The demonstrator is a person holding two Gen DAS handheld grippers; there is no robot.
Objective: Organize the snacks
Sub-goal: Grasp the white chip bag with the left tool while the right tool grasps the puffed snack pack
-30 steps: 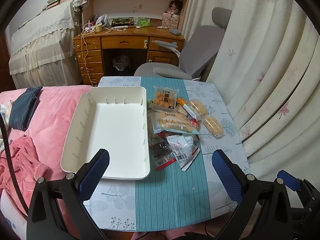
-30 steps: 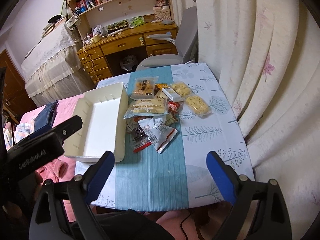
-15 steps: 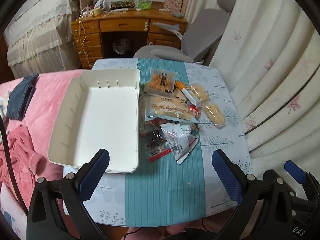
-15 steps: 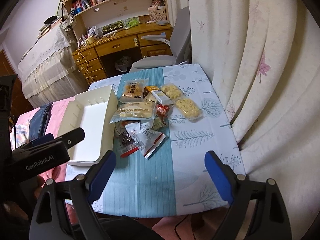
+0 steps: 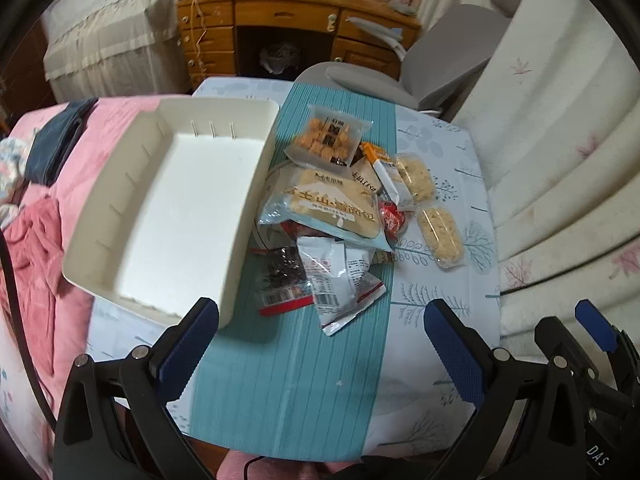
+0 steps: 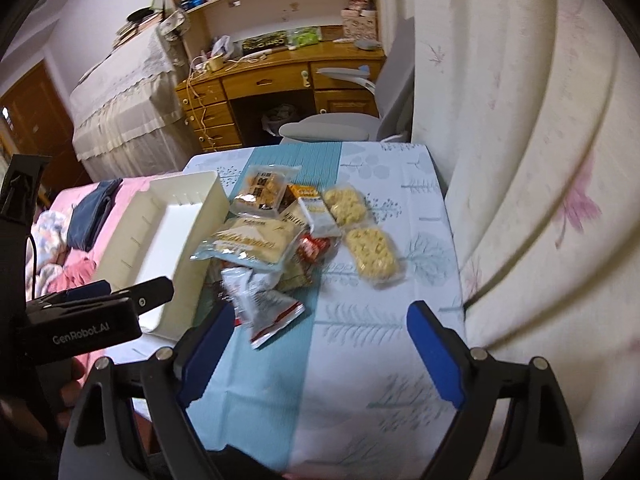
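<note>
Both grippers [image 5: 320, 344] [image 6: 316, 344] have come closer to the snacks [image 5: 332, 216], wide and holding nothing; the tray [image 5: 168, 216] waits empty.

The left gripper [image 5: 322, 344] is wide open above the table [image 5: 440, 320], with nothing between its blue pads [image 5: 188, 344]. A white tray [image 5: 256, 184] sits on the left. A pile of snacks [image 5: 340, 208] lies just beside it. A red and silver bag [image 5: 336, 276] is nearest. Two yellow cakes [image 5: 440, 236] lie on the right.
</note>
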